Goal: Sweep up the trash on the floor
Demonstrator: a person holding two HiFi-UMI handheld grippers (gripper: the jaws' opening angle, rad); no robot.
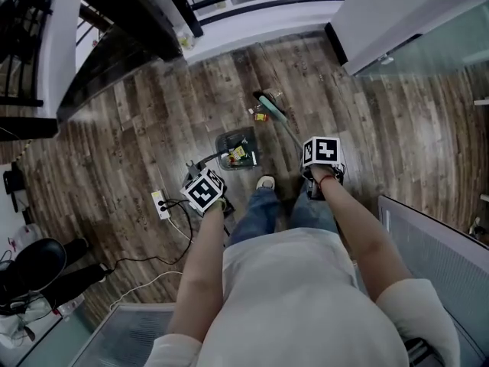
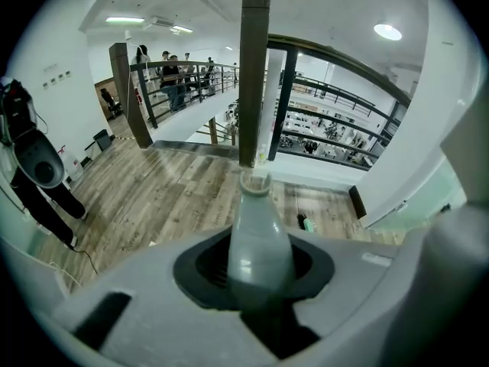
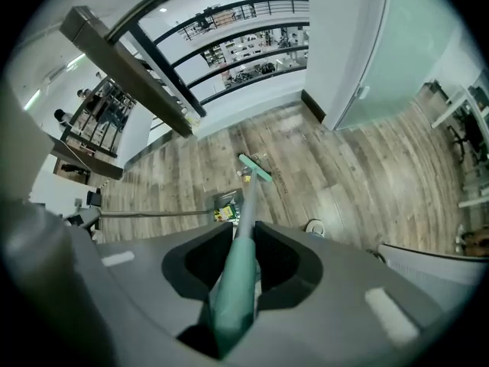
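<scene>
The right gripper has its fingers clenched on the green broom handle, which runs down to the broom head on the wooden floor. The left gripper grasps the dustpan's grey handle between its fingers.

In the head view the dustpan sits at 12 o'clock from the person's shoe, holding what look like coloured wrappers. The broom head lies at 1 o'clock from the dustpan, with a scrap of trash just beside it at 7 o'clock.

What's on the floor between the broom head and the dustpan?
Head view: trash scraps beside the broom head, then bare floor to the dustpan.
</scene>
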